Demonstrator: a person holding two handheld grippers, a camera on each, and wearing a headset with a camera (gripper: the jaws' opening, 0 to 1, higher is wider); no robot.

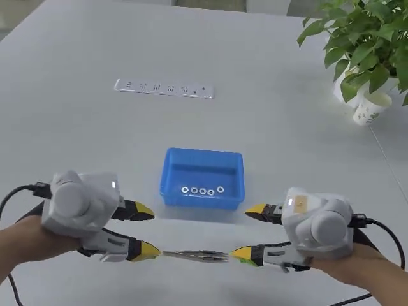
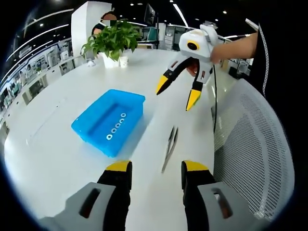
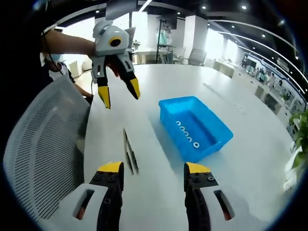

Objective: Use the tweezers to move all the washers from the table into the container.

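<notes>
A blue container [image 1: 203, 178] sits mid-table with several washers [image 1: 202, 190] in a row on its floor; it also appears in the left gripper view [image 2: 108, 120] and the right gripper view [image 3: 195, 126]. Metal tweezers [image 1: 194, 255] lie flat on the table near the front edge, between the two grippers, also seen as tweezers [image 2: 169, 144] and tweezers [image 3: 130, 154]. My left gripper [image 1: 145, 229] is open, just left of the tweezers. My right gripper [image 1: 248, 231] is open, just right of them. Neither holds anything.
A white power strip [image 1: 164, 88] lies farther back on the table. A potted plant [image 1: 366, 44] in a white pot stands at the back right. A mesh chair back [image 2: 260, 144] is close behind the table's front edge.
</notes>
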